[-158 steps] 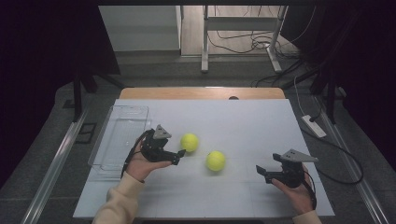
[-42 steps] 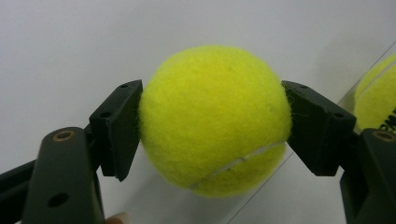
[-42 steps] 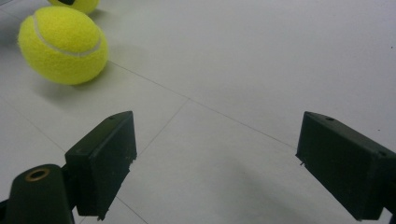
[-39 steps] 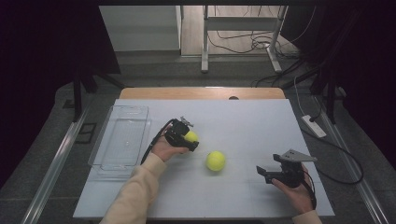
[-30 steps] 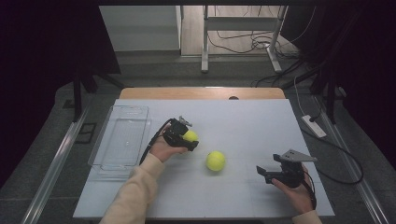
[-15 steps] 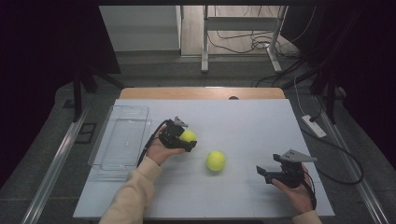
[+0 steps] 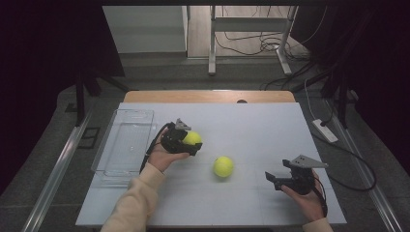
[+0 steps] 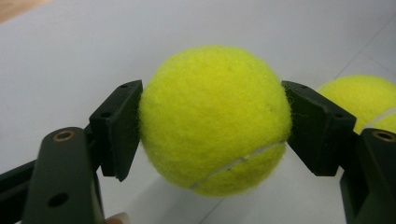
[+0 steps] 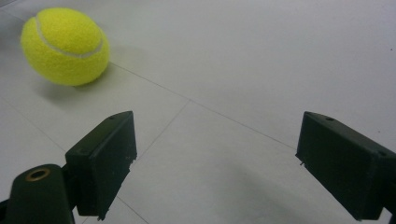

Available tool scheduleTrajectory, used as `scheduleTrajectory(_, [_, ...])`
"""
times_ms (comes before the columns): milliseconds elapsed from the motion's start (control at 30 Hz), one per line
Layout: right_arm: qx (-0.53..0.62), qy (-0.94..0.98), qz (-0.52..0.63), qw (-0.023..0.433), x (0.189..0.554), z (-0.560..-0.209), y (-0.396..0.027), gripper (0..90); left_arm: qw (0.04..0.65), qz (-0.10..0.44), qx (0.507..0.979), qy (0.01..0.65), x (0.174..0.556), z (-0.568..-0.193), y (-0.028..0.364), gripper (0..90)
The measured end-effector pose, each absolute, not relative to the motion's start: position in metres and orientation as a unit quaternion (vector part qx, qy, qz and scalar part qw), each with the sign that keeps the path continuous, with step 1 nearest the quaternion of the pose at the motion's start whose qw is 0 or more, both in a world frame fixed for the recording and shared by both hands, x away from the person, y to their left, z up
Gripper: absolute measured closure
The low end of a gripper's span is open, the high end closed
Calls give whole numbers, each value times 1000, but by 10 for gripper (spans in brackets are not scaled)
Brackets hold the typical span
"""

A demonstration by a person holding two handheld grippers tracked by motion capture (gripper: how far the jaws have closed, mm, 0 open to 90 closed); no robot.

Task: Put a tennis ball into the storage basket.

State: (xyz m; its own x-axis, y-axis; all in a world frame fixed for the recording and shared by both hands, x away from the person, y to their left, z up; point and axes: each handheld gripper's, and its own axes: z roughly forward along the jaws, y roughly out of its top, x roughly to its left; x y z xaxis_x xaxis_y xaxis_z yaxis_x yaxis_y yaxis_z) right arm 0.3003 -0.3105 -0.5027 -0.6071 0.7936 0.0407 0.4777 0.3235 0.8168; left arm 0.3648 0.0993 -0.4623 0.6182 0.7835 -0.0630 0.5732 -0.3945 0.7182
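Sitting at the table's (image 7: 251, 116) left edge: tray (image 7: 126, 145). Lying right of it, between left gripper's (image 7: 186, 142) jaws: ball (image 7: 192, 138). Resting farther right and nearer: second ball (image 7: 223, 166). Waiting near right: right gripper (image 7: 275, 180).

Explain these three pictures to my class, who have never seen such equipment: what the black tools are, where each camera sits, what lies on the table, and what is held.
No robot here: a person holds a hand tool with two black jaws, a pair of tongs, in each hand.

The high view comes from a fixed camera above the table. The other two come from small cameras riding on each tool, looking along its jaws.

On the white table lie a clear plastic tray at the left and a loose ball near the middle.

The left tongs are shut on a second tennis ball, one jaw pressed on each side; the high view shows it beside the tray. The right tongs are open with nothing between them, and the loose ball lies ahead of them.
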Motion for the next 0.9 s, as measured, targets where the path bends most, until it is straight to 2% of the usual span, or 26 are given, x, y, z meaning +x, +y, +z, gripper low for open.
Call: scheduleTrajectory(900, [403,789,422,193,300,-502,-311,128,395,169,803,413,360,-441,120,265])
